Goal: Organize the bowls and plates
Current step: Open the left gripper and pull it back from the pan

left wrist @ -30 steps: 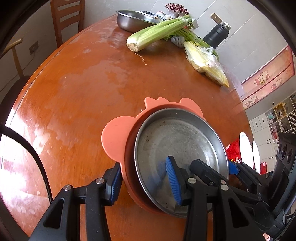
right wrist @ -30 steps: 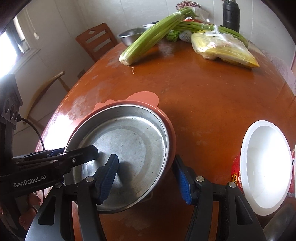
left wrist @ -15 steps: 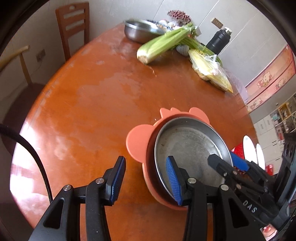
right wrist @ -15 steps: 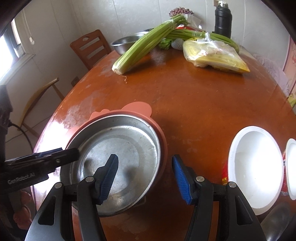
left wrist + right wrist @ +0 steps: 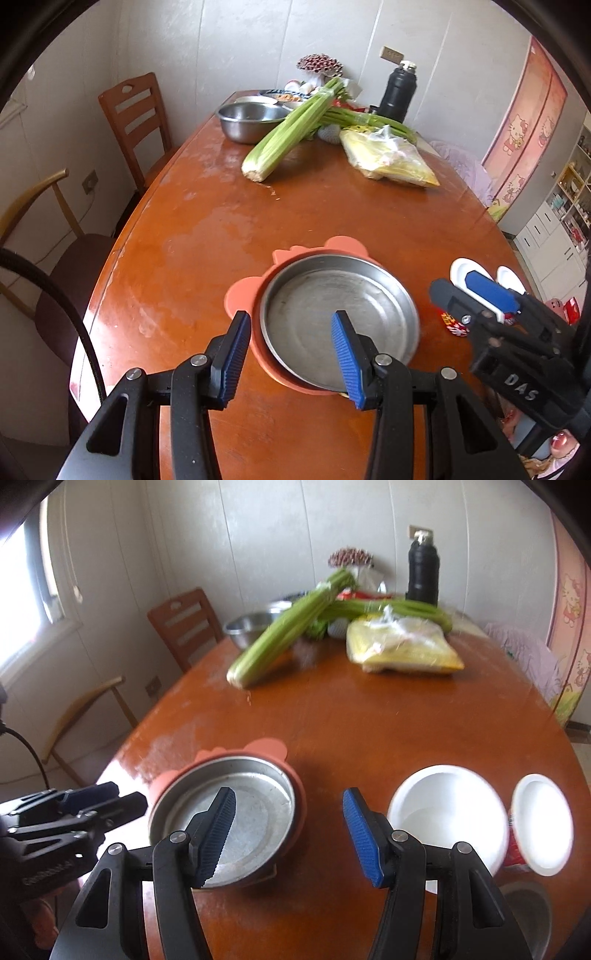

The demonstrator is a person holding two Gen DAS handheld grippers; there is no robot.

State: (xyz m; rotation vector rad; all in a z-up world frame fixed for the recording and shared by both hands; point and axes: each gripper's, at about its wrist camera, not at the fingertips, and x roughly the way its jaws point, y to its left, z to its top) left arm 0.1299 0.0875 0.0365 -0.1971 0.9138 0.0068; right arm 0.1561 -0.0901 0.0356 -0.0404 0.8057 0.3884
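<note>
Bench: oval top, glossy orange-brown wood with pale worn patches along its left edge.

Steel plate: round, shallow, dull scuffed metal with a raised rim; nested inside the pink silicone plate, near the bench's near edge, left of middle.

Pink silicone plate: matte salmon, rounded ear-like tabs at its far and left rim; it lies flat on the bench.

White bowl: smooth, round, glossy; near the near right edge, apart from the plates. Just right of it a smaller white-lidded cup with a red printed side, tilted.

Left gripper: black frame, ribbed blue pads; jaws spread, nothing between the pads, above the plates' near left rim.

Right gripper: same build; jaws spread wider and empty, over the bare bench between the plates and the white bowl.

Far end of bench: celery bunch, long, ribbed pale green stalks with a cut white base; clear crinkled bag of yellow contents; deep steel bowl, polished; black flask, cylindrical, upright at the far edge.

Two wooden chairs stand by the left edge.
</note>
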